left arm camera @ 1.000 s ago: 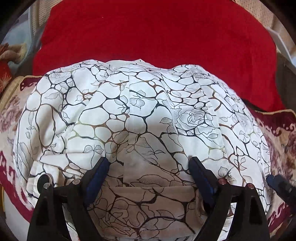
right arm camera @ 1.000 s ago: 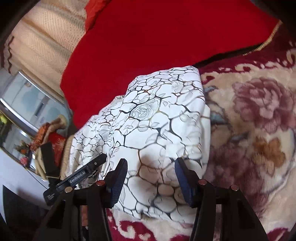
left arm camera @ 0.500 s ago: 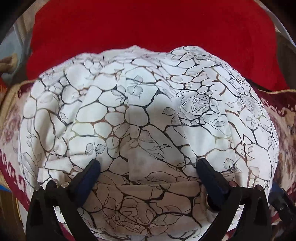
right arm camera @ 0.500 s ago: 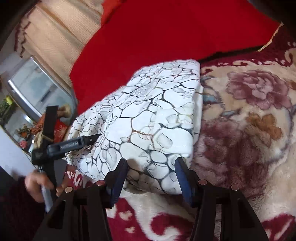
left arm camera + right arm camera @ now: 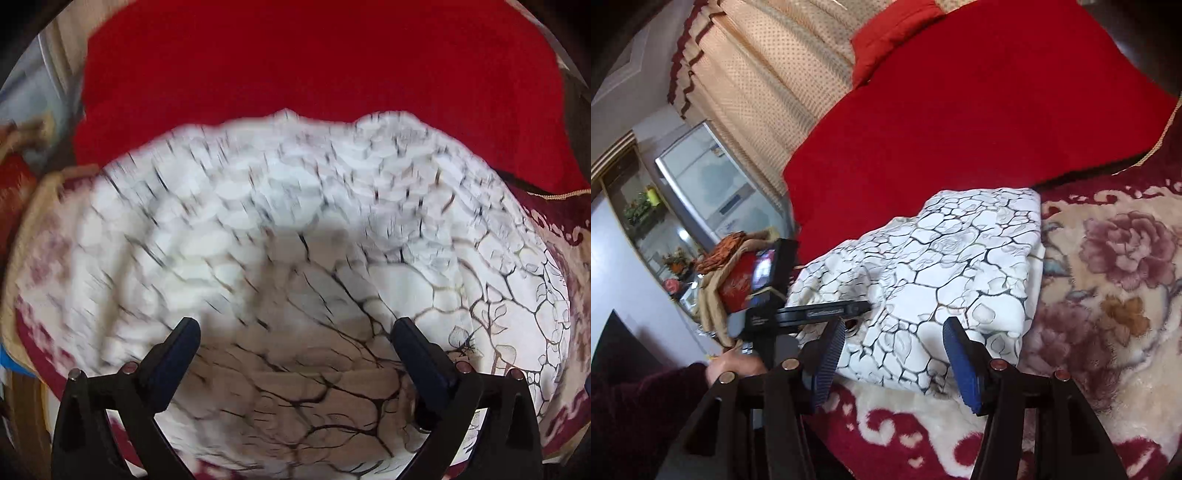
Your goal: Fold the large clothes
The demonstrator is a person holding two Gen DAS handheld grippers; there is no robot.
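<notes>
Left gripper (image 5: 295,343) stood spread wide, jaws having just been opening, pads clear of the cloth; nothing grasped. Right gripper (image 5: 894,354) stood part open and held nothing, its 2 pads apart above the near edge of the garment.

Folded white garment (image 5: 945,273) with black crackle-and-rose print lay flat on the floral blanket (image 5: 1108,295), directly ahead of both grippers at 12 o'clock. In the left wrist view the cloth was heavily motion-blurred, detail on its far half unreadable.

Cream and maroon blanket extended to 3 o'clock and 6 o'clock of the garment. Red cover (image 5: 960,122) lay beyond at 12 o'clock, touching the garment's far edge; a red cushion (image 5: 890,33) sat farther back against a beige dotted curtain (image 5: 768,85).

At 9 o'clock: a hand (image 5: 735,365) in a dark sleeve held the left gripper's handle. Behind it, a glass-fronted cabinet (image 5: 701,184); contents too small to identify.
</notes>
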